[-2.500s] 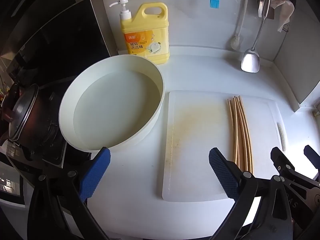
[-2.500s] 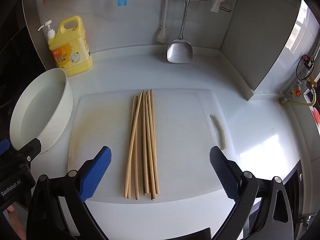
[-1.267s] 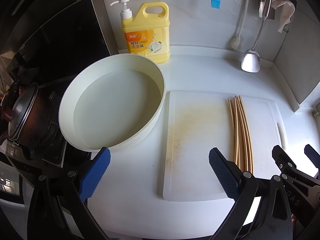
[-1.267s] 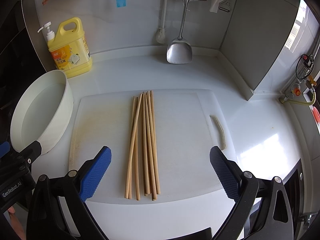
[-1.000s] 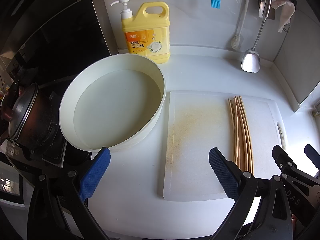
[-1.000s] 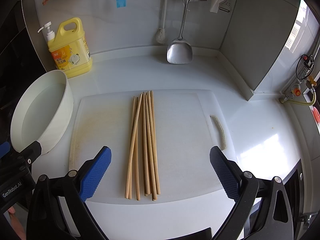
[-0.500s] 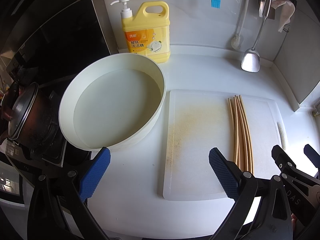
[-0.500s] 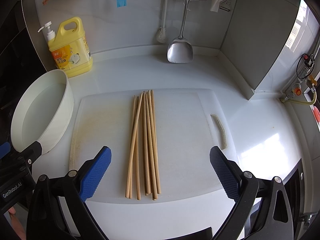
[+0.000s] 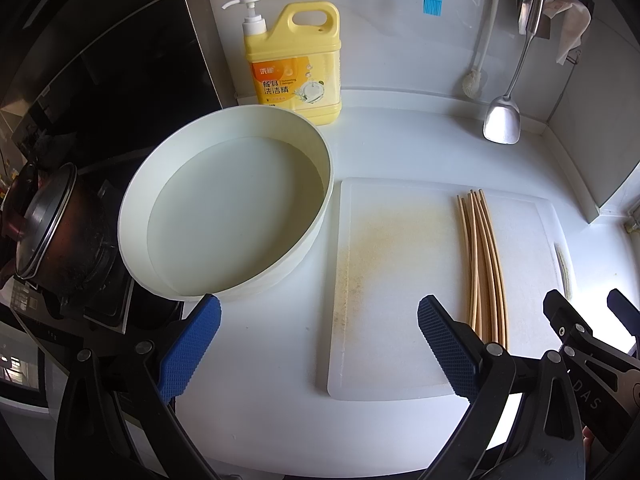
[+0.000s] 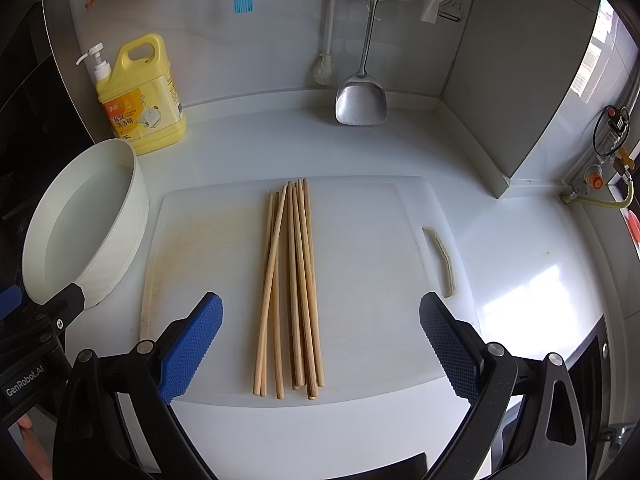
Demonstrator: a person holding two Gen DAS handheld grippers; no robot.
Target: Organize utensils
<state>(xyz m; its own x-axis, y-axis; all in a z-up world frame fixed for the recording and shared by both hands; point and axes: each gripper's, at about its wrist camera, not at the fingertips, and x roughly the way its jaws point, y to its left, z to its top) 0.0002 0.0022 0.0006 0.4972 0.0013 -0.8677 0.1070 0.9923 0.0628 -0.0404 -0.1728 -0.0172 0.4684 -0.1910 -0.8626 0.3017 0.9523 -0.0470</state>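
Chopsticks (image 10: pixel 290 284) lie in a loose bunch mid board (image 10: pixel 368 248), w/ right gripper (image 10: pixel 320 344) spread wide just above their near ends & left gripper (image 9: pixel 318 344) spread too; prob. light, stiff, thin, rolly, so pinch near the middle.
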